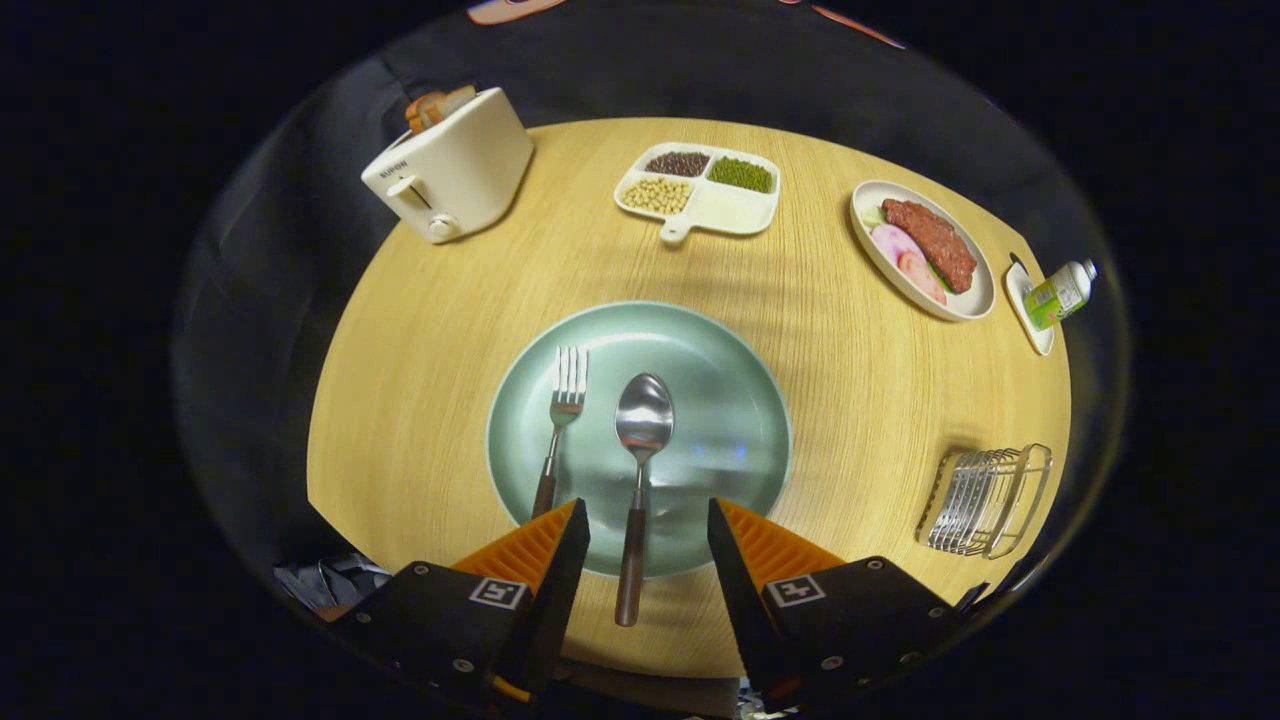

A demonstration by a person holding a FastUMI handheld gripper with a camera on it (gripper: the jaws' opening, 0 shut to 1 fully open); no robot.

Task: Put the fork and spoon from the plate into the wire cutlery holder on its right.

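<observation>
Spoon (642, 470) lies on the green plate (740, 400), bowl pointing away from the gripper, handle running straight back toward it. The handle crosses the plate's near rim and ends on the table (420, 330), right in the gap between the two fingers. Long axis is basically in line with the gripper's forward direction, so the fingers straddle it across the thin dimension. Good alignment for a pinch on the handle.

Fork (560, 430) sits just left of the spoon, roughly parallel, tines away. Its handle end disappears behind the left fingertip, so it lies under or just beside that finger. Can't tell if there's contact.

Gripper (648, 525) is spread wide, holding nothing. The spoon handle is centred between the tips, touching neither as far as I can see. Height above the table isn't readable from this view.

Wire cutlery holder (985, 500) is to the right of the plate, near the table edge, well apart from the plate, beyond and right of the right finger. It looks to be lying on its side, but fisheye distortion makes that uncertain.

My read: neither utensil moved yet, spoon is the obvious first pick. Next move is likely a drop and close on the handle, then a carry to the right. Risk: the left finger catching the fork handle on the way down.

Further out and not relevant: toaster (450, 165), divided bean tray (700, 190), oval food plate (925, 250), small bottle (1060, 292).
</observation>
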